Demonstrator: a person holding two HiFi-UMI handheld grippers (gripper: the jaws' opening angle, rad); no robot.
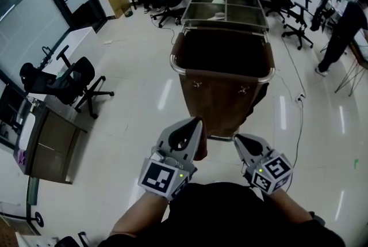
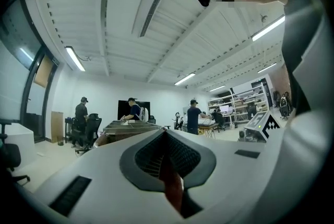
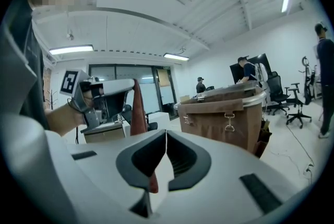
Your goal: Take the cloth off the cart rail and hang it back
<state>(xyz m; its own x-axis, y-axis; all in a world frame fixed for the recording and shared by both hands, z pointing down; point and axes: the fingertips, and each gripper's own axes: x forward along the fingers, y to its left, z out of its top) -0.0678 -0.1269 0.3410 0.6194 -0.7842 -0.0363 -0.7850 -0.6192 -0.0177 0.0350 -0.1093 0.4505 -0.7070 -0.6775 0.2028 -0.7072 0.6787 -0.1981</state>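
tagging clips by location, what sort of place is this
Probably an open-plan office or lab workspace: office chairs stand on a glossy floor, a desk sits by the glass wall, and shelves line the far side with people working nearby.

Cloth [image 2: 171, 186] mostly hidden within left gripper [image 2: 166, 132], ends unseen
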